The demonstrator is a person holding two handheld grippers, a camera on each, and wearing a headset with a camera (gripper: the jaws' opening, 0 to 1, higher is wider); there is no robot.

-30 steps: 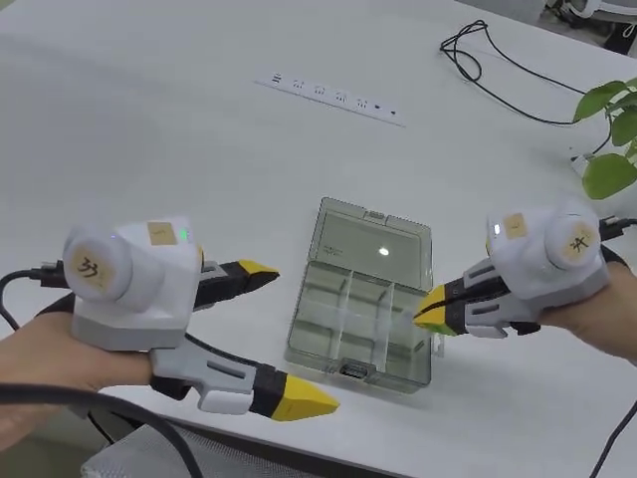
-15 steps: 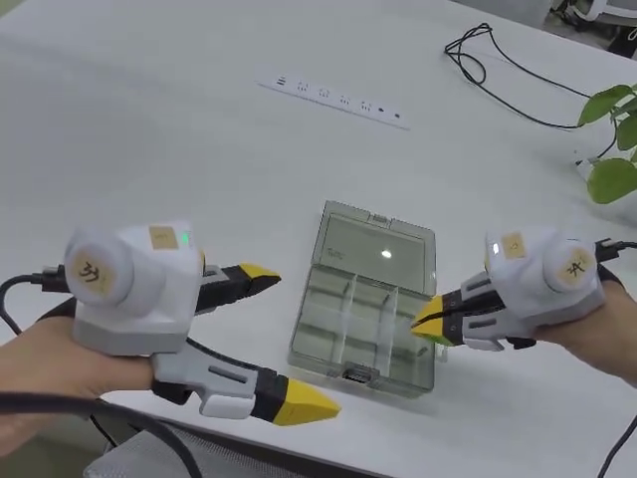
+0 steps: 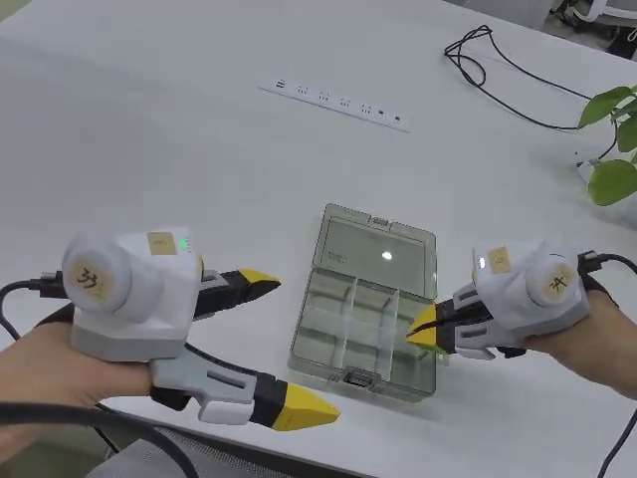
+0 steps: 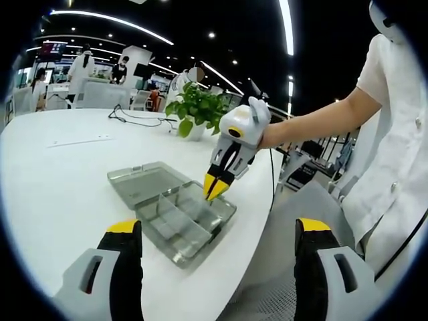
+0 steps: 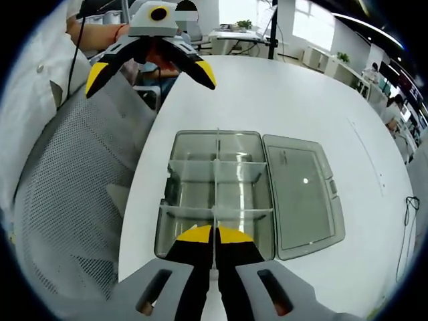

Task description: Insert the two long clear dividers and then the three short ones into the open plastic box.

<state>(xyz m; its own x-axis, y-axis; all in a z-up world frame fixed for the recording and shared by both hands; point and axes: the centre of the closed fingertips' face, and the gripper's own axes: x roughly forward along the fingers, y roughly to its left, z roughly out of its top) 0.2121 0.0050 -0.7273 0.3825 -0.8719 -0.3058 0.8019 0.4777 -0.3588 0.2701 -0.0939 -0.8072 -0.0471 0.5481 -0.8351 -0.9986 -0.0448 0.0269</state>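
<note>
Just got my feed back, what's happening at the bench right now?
A person works two handheld grippers. The right gripper is shut on a thin clear divider at the right side of the open plastic box, where other dividers already stand. The left gripper hangs open, apart from the box.

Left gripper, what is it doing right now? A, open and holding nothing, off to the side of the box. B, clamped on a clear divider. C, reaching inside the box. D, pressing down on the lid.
A: the left gripper has its jaws spread wide with nothing between them, and it hovers beside the plastic box, apart from it.
</note>
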